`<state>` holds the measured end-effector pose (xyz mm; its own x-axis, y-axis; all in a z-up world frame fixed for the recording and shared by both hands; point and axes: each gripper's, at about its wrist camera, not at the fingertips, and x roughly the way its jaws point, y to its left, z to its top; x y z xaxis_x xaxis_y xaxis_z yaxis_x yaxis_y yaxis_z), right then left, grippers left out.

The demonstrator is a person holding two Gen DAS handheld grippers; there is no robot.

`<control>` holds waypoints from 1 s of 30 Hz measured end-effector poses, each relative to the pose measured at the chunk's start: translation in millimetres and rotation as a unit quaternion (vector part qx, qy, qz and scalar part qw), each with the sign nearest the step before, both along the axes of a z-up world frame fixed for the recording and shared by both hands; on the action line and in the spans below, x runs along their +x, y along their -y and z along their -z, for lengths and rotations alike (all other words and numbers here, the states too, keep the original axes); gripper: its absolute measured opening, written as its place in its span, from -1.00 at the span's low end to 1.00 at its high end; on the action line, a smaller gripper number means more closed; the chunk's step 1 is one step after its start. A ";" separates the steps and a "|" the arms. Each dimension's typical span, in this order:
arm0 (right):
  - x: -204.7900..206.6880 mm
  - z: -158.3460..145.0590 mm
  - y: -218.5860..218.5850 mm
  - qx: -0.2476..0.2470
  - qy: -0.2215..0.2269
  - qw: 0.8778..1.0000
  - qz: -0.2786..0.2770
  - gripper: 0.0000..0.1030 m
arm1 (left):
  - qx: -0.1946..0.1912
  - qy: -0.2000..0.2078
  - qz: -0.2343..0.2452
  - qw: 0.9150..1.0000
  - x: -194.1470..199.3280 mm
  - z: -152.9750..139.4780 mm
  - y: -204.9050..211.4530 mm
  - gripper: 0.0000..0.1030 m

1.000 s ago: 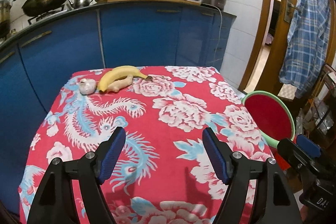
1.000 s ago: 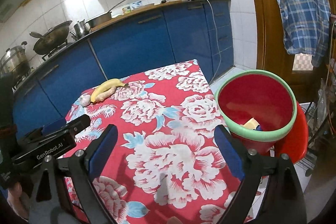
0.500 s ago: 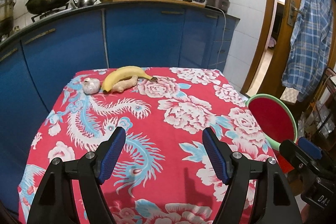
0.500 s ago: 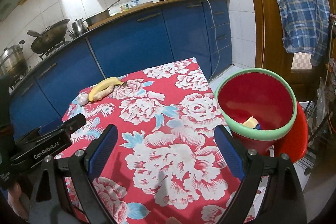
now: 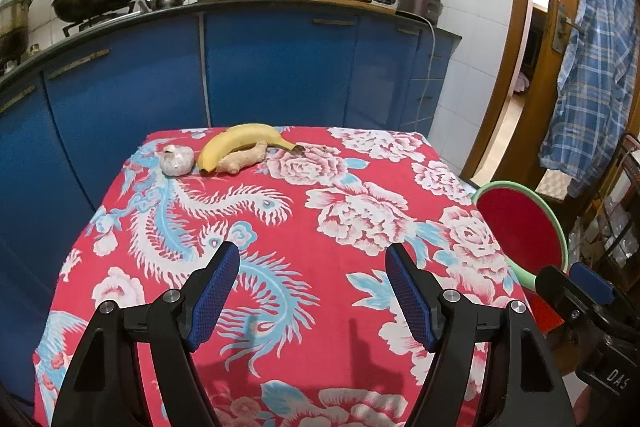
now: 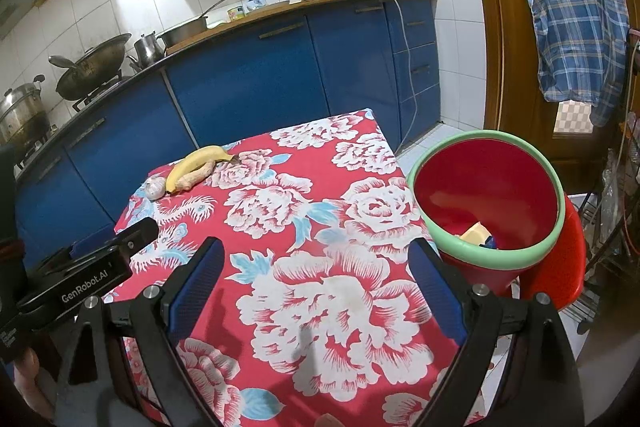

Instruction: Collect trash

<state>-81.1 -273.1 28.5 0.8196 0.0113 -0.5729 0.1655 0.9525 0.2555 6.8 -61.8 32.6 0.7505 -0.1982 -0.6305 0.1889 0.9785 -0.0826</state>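
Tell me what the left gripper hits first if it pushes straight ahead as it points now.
Probably bare tablecloth: the open left gripper tilts down at it, with nothing between. The banana lies farther back.

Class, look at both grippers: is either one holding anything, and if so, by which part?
Nothing is held. The left gripper and the right gripper are both open over the tablecloth, with nothing between their fingers.
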 end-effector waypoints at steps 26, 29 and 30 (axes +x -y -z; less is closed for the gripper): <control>-0.5 -1.5 2.1 -0.001 0.000 1.000 0.000 0.79 | 0.000 -0.003 -0.002 1.000 0.3 0.6 -0.1 0.48; -0.3 -1.6 1.7 -0.002 0.000 1.000 0.001 0.79 | 0.000 -0.003 -0.002 1.000 0.3 0.6 0.0 0.48; -0.7 -1.6 2.2 -0.001 0.000 1.000 0.000 0.79 | 0.000 -0.003 -0.003 1.000 0.3 0.5 0.0 0.48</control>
<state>-81.8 -275.3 30.1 0.8195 0.0090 -0.5731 0.1662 0.9532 0.2527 7.0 -61.8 32.1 0.7481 -0.1938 -0.6346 0.1835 0.9795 -0.0828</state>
